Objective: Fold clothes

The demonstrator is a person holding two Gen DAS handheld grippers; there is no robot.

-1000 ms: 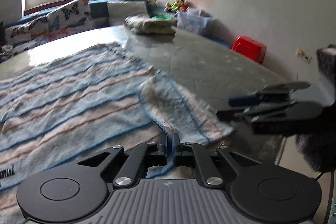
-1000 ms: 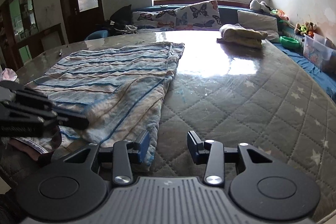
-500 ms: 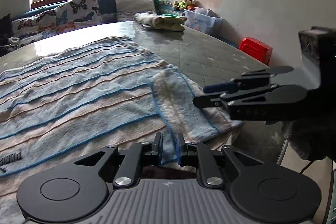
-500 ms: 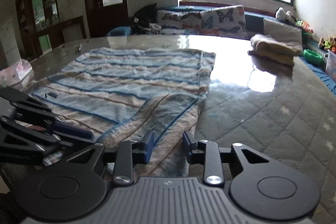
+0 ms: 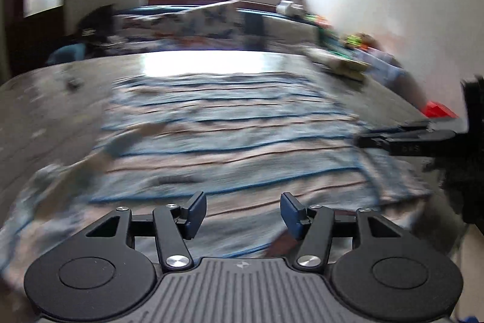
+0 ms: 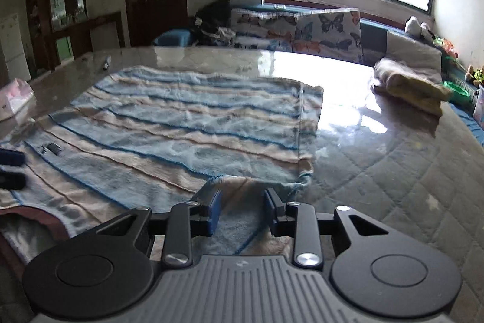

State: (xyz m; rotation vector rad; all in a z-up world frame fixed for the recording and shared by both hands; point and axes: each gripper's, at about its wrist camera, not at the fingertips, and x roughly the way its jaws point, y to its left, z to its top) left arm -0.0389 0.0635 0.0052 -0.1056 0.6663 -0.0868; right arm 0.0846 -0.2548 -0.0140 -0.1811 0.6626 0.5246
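Swung leftward, left tool (image 5: 243, 211) opening, empty; right tool (image 6: 242, 209) parted over towel (image 6: 193, 123); hasty regrasp risks skewed fold.

Each handheld matte black two-finger gripper, the left gripper (image 5: 243, 212) and the right gripper (image 6: 242, 212), has a ribbed grey body flanked by two round black discs, angular black linkage arms pinned with silver screws, and flat blue fingertip pads (image 5: 196, 213)
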